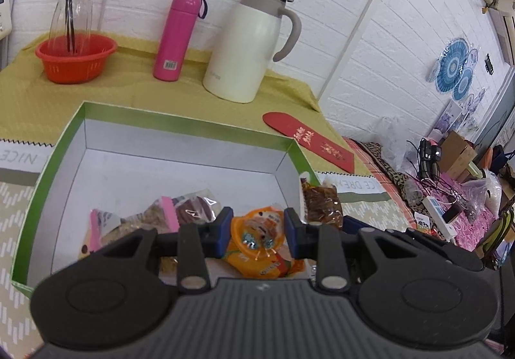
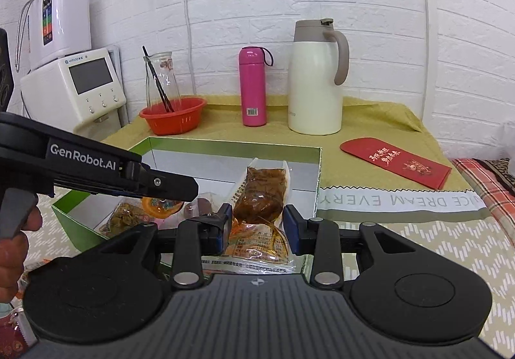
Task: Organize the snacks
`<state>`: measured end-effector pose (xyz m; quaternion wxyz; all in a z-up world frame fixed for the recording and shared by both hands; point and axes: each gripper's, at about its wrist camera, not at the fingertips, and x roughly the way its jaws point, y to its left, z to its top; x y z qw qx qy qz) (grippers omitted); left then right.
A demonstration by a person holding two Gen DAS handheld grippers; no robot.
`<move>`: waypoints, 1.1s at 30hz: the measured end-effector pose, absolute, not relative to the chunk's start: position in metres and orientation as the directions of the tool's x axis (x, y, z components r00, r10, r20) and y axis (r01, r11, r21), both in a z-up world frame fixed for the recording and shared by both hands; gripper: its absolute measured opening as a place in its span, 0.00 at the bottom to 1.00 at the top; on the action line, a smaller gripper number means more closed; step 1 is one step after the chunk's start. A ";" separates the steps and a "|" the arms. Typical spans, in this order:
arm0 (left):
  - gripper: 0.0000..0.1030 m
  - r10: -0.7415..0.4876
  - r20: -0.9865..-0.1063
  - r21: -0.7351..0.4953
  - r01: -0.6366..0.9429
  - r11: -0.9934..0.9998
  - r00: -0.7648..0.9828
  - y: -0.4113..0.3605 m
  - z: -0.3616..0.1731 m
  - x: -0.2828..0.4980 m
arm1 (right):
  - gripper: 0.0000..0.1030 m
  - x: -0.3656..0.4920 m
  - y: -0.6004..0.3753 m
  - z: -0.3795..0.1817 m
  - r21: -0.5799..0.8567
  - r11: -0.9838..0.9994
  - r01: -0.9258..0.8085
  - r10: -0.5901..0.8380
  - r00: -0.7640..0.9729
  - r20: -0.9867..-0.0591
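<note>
- The left gripper (image 1: 257, 231) filled the near foreground of the left wrist view; its jaws stood apart, with an orange snack packet (image 1: 257, 246) showing in the gap between the blue pads. Contact between pads and packet could not be confirmed.
- The right gripper (image 2: 257, 227) was likewise nearest in its own view. Its jaws were parted on either side of a clear pouch of brown snack (image 2: 261, 194); whether the pads pressed the film could not be told.
- The brown pouch leaned against the right wall of the green-rimmed box (image 1: 54, 149), its top edge rising above the rim.
- The box stood on a patterned mat (image 2: 418, 246) in front of a yellow-green cloth (image 1: 29, 101). Several other snack bags (image 1: 154, 217) lay on the box floor at the near end; the far end of the floor was bare.
- Handling judgement: the packets appeared light, soft and film-wrapped. The film was probably slippery and would crumple under pressure. The contents could crush if squeezed hard.
- Recommended hold: take each pouch across a sealed edge or a flat margin, not across the filled centre.
- Risk: a pouch propped on the wall could tip out over the rim if nudged.
- A red basket (image 1: 75, 58), a pink flask (image 1: 177, 37), a cream jug (image 1: 248, 46) and a red envelope (image 1: 309, 140) sat well apart from the work area.
</note>
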<state>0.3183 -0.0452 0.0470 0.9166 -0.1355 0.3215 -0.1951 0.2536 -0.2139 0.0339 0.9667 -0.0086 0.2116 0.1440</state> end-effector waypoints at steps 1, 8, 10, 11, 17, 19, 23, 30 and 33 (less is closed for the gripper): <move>0.30 -0.446 -0.539 -0.373 0.272 0.887 0.714 -0.045 0.045 0.321 | 0.60 0.255 -0.213 0.032 0.041 0.958 -0.285 0.276 0.867 -0.416; 0.67 -0.434 -0.488 -0.415 0.236 0.879 0.758 -0.037 0.040 0.320 | 1.00 0.253 -0.210 0.024 -0.009 0.947 -0.321 0.295 0.882 -0.367; 0.70 -0.402 -0.492 -0.392 0.216 0.894 0.772 -0.036 0.044 0.317 | 1.00 0.245 -0.212 0.027 -0.023 0.950 -0.310 0.287 0.903 -0.321; 0.77 -0.381 -0.504 -0.375 0.202 0.905 0.775 -0.036 0.045 0.315 | 1.00 0.241 -0.214 0.028 -0.031 0.952 -0.306 0.282 0.910 -0.305; 0.91 -0.346 -0.490 -0.350 0.183 0.919 0.800 -0.031 0.051 0.295 | 1.00 0.224 -0.219 0.032 -0.025 0.960 -0.279 0.259 0.919 -0.297; 0.91 -0.340 -0.473 -0.341 0.186 0.921 0.813 -0.029 0.055 0.286 | 1.00 0.217 -0.218 0.034 -0.024 0.959 -0.284 0.264 0.917 -0.299; 0.91 -0.321 -0.440 -0.318 0.188 0.929 0.839 -0.022 0.068 0.262 | 1.00 0.197 -0.215 0.042 -0.028 0.955 -0.295 0.274 0.913 -0.301; 0.91 -0.309 -0.403 -0.331 0.177 0.927 0.861 0.000 0.091 0.203 | 1.00 0.156 -0.214 0.051 0.042 0.939 -0.340 0.334 0.879 -0.341; 0.91 -0.315 -0.396 -0.338 0.183 0.923 0.863 0.008 0.091 0.175 | 1.00 0.135 -0.209 0.048 0.010 0.930 -0.367 0.349 0.874 -0.338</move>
